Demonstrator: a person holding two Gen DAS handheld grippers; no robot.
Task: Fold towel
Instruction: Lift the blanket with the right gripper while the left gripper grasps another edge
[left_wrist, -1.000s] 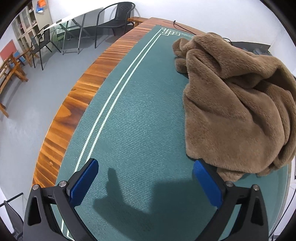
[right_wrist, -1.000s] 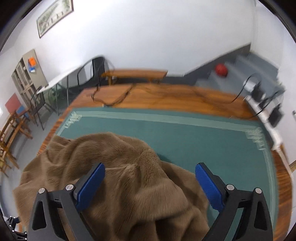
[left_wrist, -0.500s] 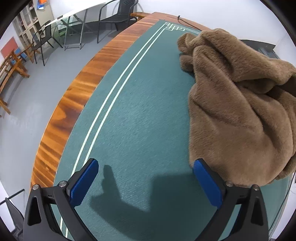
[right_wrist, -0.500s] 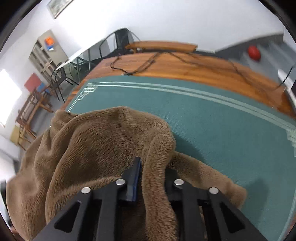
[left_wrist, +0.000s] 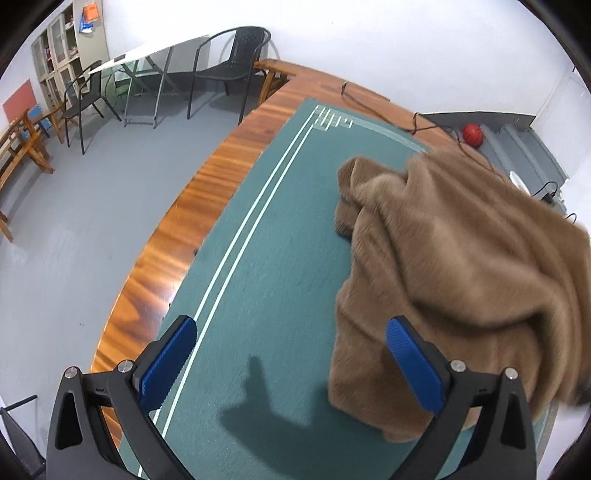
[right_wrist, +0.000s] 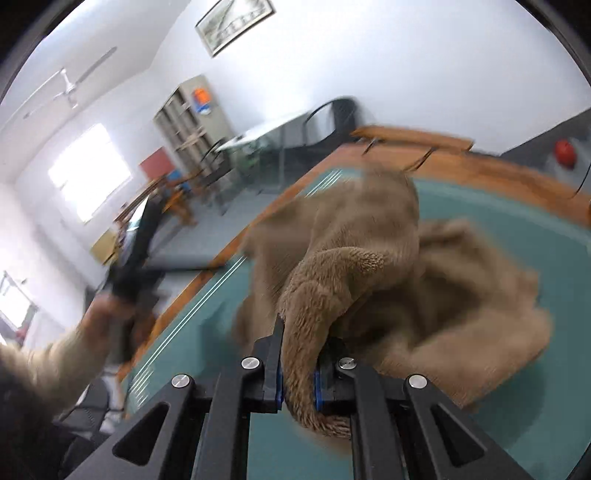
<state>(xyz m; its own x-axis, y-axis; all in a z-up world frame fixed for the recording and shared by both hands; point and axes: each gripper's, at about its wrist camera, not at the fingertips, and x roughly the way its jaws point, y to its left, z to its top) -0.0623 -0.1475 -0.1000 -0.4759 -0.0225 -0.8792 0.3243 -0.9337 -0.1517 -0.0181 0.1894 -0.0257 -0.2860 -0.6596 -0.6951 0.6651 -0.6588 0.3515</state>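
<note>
A fluffy brown towel (left_wrist: 461, 266) lies bunched on the green mat (left_wrist: 280, 258), partly lifted on its right side. My right gripper (right_wrist: 299, 363) is shut on a fold of the towel (right_wrist: 343, 280) and holds it raised above the mat. My left gripper (left_wrist: 291, 350) stands open low over the mat, its right blue pad (left_wrist: 413, 365) touching the towel's near-left edge and its left pad (left_wrist: 168, 356) over bare mat. Seen in the right wrist view, the left gripper (right_wrist: 136, 254) is a blurred black shape held by a hand (right_wrist: 99, 314).
The mat covers a wooden table (left_wrist: 207, 206) whose left edge drops to a grey floor. Black chairs (left_wrist: 229, 62) and a glass table stand beyond. A cable (left_wrist: 373, 107) crosses the far table end, and a red ball (left_wrist: 472, 134) lies on steps behind.
My right gripper shut on a towel fold and raised it, pulling the cloth up and leftward. My left gripper stayed open and tilted upward beside the towel edge.
</note>
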